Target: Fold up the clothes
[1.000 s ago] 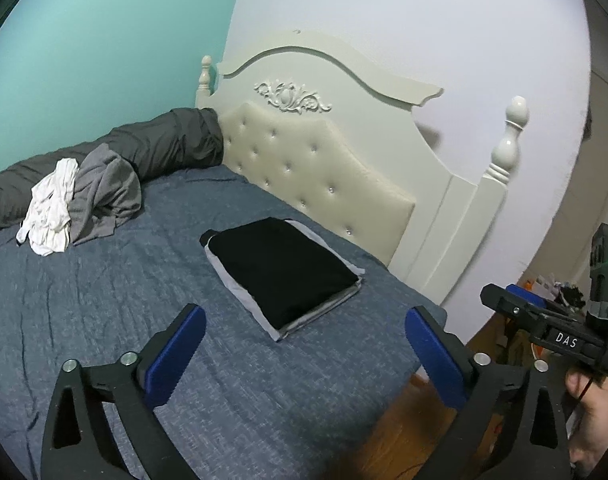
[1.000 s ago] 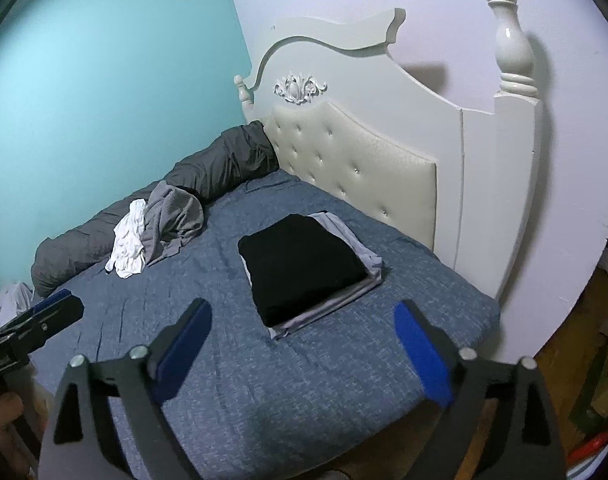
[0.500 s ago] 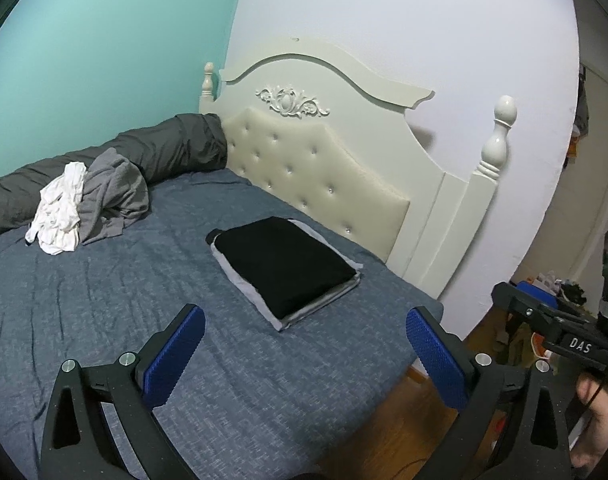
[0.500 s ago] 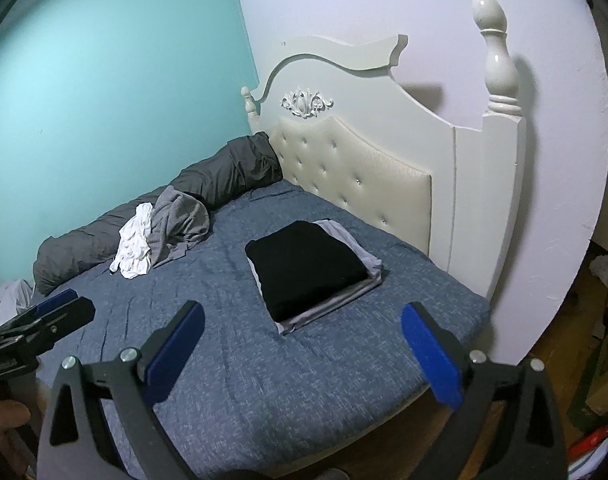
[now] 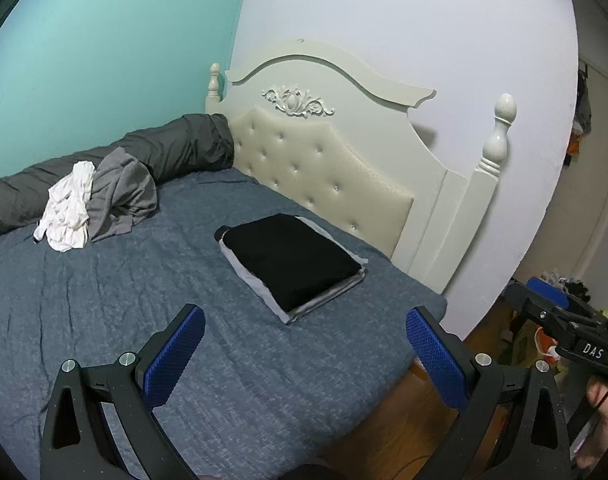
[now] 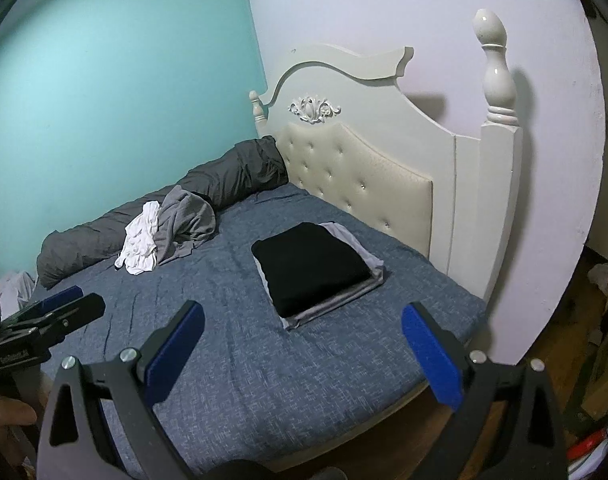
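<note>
Blue-padded left hand-held gripper [image 5: 304, 332] and right hand-held gripper [image 6: 302, 330] both hung wide, holding nothing, above the bed's [image 5: 104, 300] near edge. Left view caught a cluttered floor corner [image 5: 559, 284] at right; right view instead showed pale fabric [image 6: 14, 292] beside the bed at left. Folded black garment [image 5: 292, 260] lay on a folded grey one [image 5: 323, 296] mid-bed, near the headboard [image 5: 327, 168]. Farther back, unfolded white garment [image 5: 68, 208] and grey garment [image 5: 124, 192] were heaped against a rolled dark duvet [image 5: 176, 148]. Nothing blocked them.
</note>
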`<state>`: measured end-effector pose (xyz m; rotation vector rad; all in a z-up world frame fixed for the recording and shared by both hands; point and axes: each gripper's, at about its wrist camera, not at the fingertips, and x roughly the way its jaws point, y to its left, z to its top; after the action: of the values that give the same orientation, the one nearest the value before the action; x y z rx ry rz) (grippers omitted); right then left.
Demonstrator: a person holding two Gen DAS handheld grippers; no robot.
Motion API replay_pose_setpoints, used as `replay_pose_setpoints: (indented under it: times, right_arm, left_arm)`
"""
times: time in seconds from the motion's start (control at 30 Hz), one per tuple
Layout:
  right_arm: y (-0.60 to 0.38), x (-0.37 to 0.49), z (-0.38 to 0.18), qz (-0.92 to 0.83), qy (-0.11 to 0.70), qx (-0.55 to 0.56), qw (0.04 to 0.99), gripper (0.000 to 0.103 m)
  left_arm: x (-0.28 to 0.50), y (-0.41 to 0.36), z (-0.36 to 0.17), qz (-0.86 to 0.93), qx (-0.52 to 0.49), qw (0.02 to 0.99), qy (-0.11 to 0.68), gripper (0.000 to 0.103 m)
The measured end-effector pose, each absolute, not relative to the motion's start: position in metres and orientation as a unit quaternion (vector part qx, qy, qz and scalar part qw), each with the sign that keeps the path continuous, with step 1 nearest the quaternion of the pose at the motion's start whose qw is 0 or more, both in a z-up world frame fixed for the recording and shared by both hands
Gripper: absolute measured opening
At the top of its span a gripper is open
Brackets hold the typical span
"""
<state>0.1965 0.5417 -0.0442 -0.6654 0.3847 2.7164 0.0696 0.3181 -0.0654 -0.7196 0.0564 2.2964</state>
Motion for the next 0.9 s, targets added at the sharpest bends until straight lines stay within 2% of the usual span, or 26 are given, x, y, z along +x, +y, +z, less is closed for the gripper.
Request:
replay_pose_setpoints:
  times: [0.9]
  right_arm:
    - [0.535, 0.192, -0.055, 0.948, 0.129, -0.246, 0.154, 0.1]
  left_arm:
    - [0.076, 0.315, -0.065, 0.891, -0.271, 0.363, 0.039, 0.103]
